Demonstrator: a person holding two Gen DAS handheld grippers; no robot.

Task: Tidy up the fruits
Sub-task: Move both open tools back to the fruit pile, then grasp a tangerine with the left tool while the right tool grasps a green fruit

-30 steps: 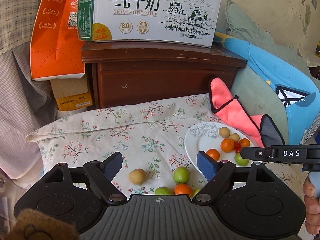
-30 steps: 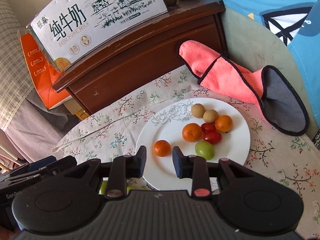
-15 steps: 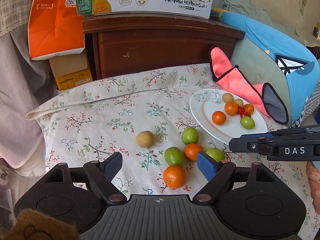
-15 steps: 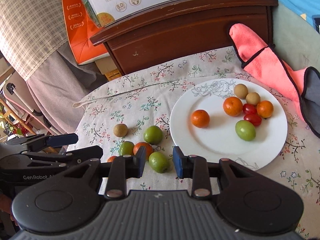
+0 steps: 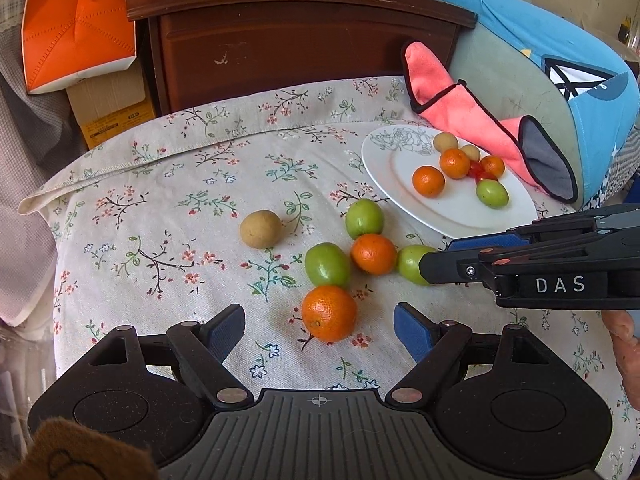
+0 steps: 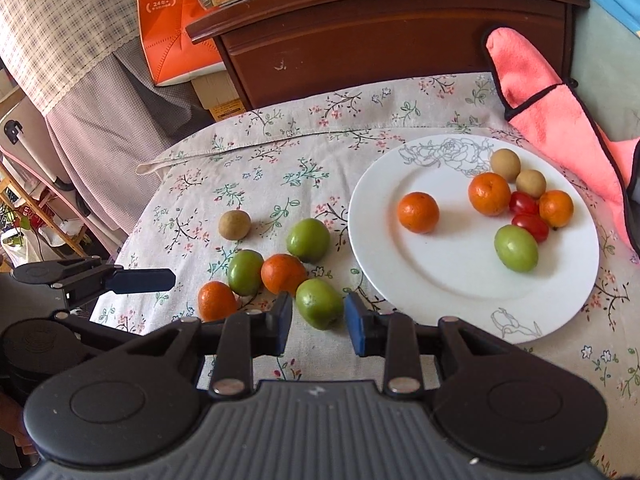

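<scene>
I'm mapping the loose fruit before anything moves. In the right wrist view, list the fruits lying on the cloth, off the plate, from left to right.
Orange → tan round fruit → green fruit → orange → green fruit → green fruit just ahead of the right gripper.

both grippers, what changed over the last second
Both came down toward the loose fruit on the cloth. The left gripper now frames the nearest orange, fingers wide, not touching. The right gripper swung from over the plate to a green fruit, which sits between its fingers with small gaps. Nothing was gripped or released; no fruit moved.
</scene>
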